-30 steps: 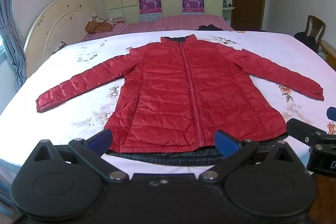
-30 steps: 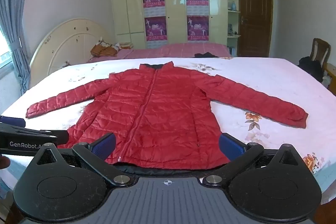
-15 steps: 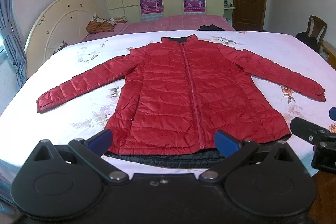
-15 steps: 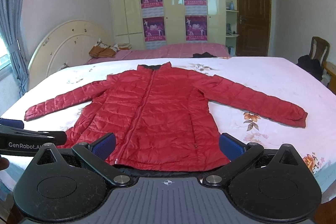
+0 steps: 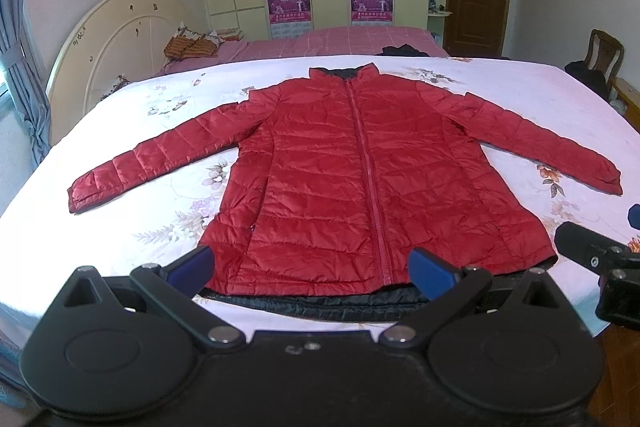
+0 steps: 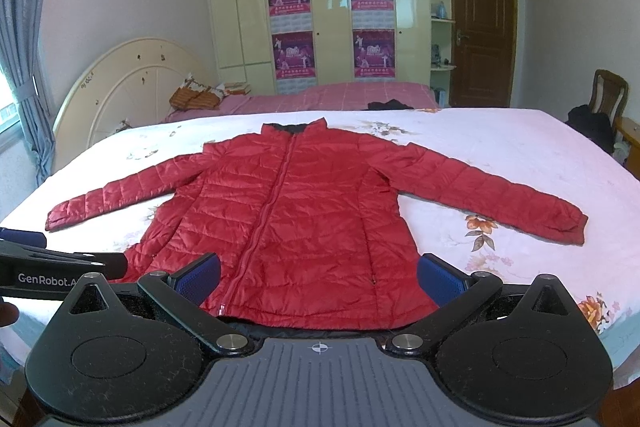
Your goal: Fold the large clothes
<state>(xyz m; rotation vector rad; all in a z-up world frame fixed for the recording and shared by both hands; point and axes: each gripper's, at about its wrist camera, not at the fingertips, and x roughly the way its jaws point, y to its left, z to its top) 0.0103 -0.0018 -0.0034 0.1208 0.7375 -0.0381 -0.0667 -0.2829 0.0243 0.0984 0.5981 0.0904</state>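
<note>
Left wrist view: red jacket [image 5: 360, 183] lay flat, zipped, sleeves spread toward 9 and 3 o'clock on the floral bedsheet [image 5: 168, 211].
Left gripper [image 5: 312, 269]: jaws wide apart, empty, at the hem.
Right gripper [image 6: 320, 279]: spread wide, holding nothing, hem at 12 o'clock.

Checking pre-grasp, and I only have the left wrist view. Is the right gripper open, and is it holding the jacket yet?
Observer: The right gripper is open and holds nothing. The hem of the red jacket lies flat on the bedsheet and shows between its fingers.
Operator: How does my left gripper look from that side?
Observer: The left gripper comes in at the left edge of the right wrist view, side-on, near the left corner of the hem. I cannot tell whether it touches the fabric.
</note>
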